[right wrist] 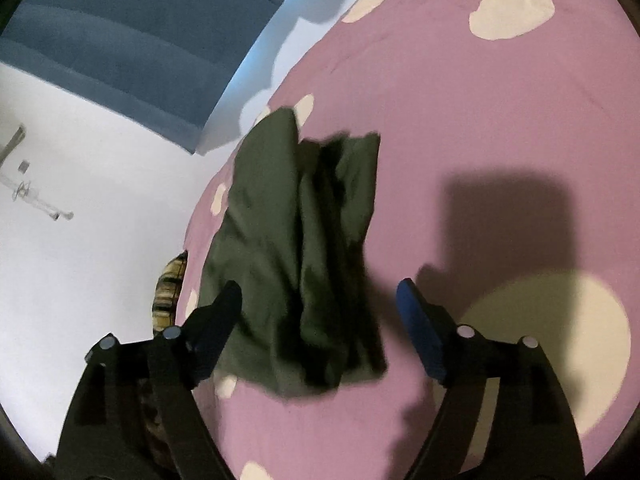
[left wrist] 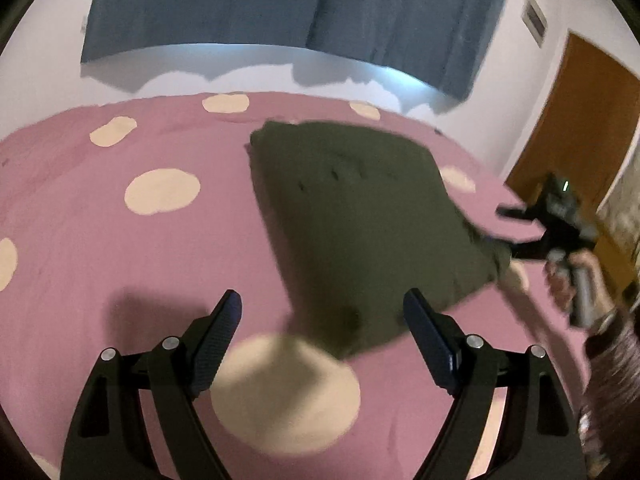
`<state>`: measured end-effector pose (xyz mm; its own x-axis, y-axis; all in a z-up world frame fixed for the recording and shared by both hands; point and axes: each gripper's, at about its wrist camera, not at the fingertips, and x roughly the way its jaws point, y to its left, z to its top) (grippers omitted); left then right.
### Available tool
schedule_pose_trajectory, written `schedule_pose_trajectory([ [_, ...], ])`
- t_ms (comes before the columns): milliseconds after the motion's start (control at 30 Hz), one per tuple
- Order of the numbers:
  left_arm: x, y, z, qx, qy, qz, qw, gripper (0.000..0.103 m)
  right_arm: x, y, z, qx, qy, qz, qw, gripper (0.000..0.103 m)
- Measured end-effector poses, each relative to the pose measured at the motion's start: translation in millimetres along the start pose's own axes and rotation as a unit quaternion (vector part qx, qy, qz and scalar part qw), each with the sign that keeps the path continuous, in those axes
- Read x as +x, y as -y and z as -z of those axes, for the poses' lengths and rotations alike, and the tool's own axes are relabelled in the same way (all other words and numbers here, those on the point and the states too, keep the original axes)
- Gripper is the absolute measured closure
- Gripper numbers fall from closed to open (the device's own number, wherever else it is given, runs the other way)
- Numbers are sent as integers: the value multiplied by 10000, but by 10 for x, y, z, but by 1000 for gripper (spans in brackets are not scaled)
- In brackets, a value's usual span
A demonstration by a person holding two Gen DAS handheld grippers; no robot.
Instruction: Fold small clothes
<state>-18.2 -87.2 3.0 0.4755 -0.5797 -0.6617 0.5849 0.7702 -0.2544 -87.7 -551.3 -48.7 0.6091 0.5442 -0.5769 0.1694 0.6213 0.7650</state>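
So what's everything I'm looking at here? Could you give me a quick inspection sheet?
Surface: pink bedspread with cream spots.
Job's things: one dark green garment, loosely folded, lying on the bedspread.
Clutter: nothing seen.
Grippers: left claw open, empty; right claw open, empty, its lower finger at the garment's edge.
Cables: nothing seen.
Surroundings: blue curtain, white wall, wooden door.

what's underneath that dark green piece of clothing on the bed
The dark green garment lies on the pink bedspread with cream spots. Cream spots peek out at its edges. Whatever lies beneath its middle is covered, so it cannot be seen.
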Motion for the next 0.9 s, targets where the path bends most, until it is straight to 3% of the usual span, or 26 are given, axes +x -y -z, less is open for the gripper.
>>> schedule_pose_trajectory([
  [167, 610, -340, -520, -581, -250, 305, 9975, 20, 344, -3, -452, -54, -18, -128, 9999, 22],
  [333, 1218, -543, -872, -848, -544, 502, 9936, 20, 792, 61, -846, 27, -282, -249, 9993, 22],
  [567, 1695, -667, -1129, -845, -661, 284, 9938, 20, 1077, 130, -1087, 115, -475, -363, 9981, 16],
  [633, 1784, -649, -1138, -711, -751, 56, 9946, 20, 1139, 110, -1098, -10, -616, -314, 9976, 23],
  [700, 1852, -624, -1138, -644, -800, -142, 9946, 20, 1210, 82, -1088, -223, -800, -102, 9965, 39],
  [900, 1956, -662, -1065, -709, -913, -357, 9927, 20, 1257, 135, -1057, -176, -940, -20, 9954, 66],
])
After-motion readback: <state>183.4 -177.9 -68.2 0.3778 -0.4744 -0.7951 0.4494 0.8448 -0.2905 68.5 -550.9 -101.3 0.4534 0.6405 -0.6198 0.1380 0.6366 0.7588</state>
